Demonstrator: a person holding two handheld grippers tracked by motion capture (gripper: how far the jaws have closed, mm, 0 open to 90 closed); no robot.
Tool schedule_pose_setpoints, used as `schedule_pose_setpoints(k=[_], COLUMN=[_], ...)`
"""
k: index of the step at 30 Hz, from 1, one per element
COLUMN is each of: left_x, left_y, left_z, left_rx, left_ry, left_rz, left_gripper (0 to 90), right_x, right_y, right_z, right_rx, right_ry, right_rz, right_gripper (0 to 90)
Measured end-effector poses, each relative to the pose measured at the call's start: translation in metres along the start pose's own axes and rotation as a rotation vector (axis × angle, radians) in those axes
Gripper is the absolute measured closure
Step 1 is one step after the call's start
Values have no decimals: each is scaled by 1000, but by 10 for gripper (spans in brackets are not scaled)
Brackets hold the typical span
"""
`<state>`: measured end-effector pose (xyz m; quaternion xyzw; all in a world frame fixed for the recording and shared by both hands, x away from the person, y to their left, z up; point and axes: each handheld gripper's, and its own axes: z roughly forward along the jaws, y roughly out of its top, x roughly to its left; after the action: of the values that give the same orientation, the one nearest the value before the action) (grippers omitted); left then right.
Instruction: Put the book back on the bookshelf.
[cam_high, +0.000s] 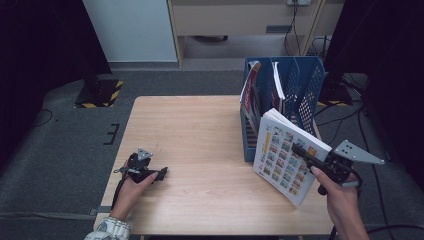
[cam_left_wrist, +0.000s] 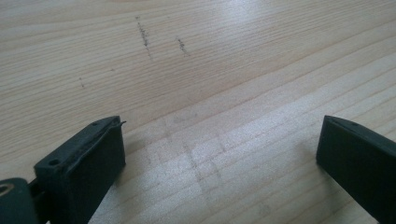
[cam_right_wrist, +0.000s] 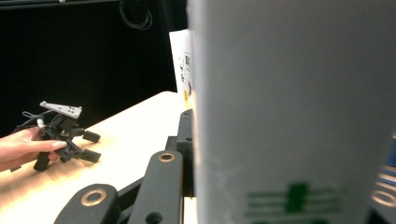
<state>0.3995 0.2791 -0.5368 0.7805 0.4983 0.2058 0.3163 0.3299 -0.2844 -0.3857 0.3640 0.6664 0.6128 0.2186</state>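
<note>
A thick book (cam_high: 282, 155) with a cover of small coloured pictures hangs tilted above the table's right side, close to the front of the blue rack. My right gripper (cam_high: 300, 150) is shut on its right edge. In the right gripper view the book's white side (cam_right_wrist: 289, 93) stands close up, with one black finger (cam_right_wrist: 186, 140) pressed against it and the other hidden behind it. My left gripper (cam_high: 162, 173) rests on the table at the front left, open; bare wood lies between its jaws (cam_left_wrist: 219, 149). It appears farther off in the right gripper view as well (cam_right_wrist: 88, 144).
A blue mesh file rack (cam_high: 305, 80) stands at the back right of the wooden table (cam_high: 200, 130), holding a few upright books or magazines. Faint pencil marks (cam_left_wrist: 144, 37) streak the wood ahead of the left gripper. Dark curtains and stands flank the table.
</note>
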Motion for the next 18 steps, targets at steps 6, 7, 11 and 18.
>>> schedule_pose_setpoints(k=[6,7,11,18], left_x=[0,0,0,0], left_y=[0,0,0,0], left_z=[0,0,0,0], left_rx=[0,0,0,0], left_ry=[0,0,0,1], left_rz=[0,1,0,0], left_gripper=[6,6,7,6], right_x=[-6,-7,-10,-12], right_y=[1,1,3,12], right_z=[-10,-12,-18,-29], right_rx=[-12,-13,-20,-29], right_ry=[-26,-30,-47,-68], right_rz=[10,7,10,18], right_gripper=[739,739,739,739])
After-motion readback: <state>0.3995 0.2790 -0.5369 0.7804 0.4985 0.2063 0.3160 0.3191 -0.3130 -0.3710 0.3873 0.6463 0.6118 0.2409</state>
